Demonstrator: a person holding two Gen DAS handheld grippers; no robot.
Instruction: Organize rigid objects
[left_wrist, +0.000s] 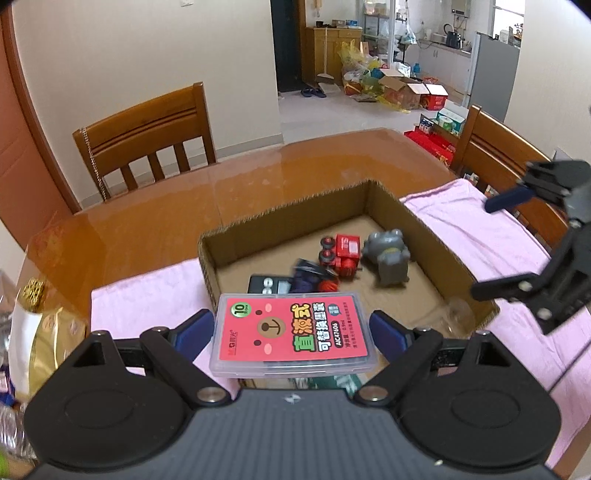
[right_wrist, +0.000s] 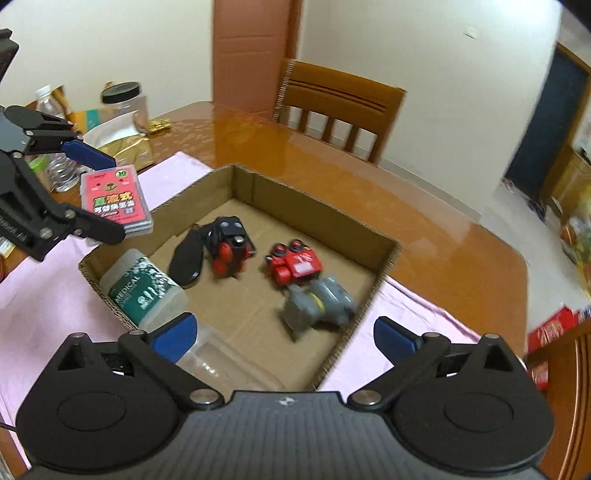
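A shallow cardboard box (left_wrist: 421, 225) (right_wrist: 317, 206) lies on a pink cloth on the table. In it are a red toy truck (left_wrist: 345, 251) (right_wrist: 295, 264), a grey toy figure (left_wrist: 388, 260) (right_wrist: 319, 302), a dark toy with red wheels (right_wrist: 231, 245), a black oval case (right_wrist: 186, 258) and a green-labelled clear box (right_wrist: 146, 291). My left gripper (left_wrist: 291, 330) (right_wrist: 112, 195) holds a clear flat case with a red label (left_wrist: 293, 334) (right_wrist: 116, 201) between its pads, over the box's near-left edge. My right gripper (right_wrist: 284, 334) (left_wrist: 484, 247) is open and empty above the box.
Wooden chairs (left_wrist: 147, 136) (right_wrist: 340, 107) stand at the far table edge, another on the right (left_wrist: 506, 155). Bottles, a black-lidded jar (right_wrist: 123, 101) and a gold bag (right_wrist: 125, 146) crowd the table's left end. A pink cloth (left_wrist: 480, 229) lies under the box.
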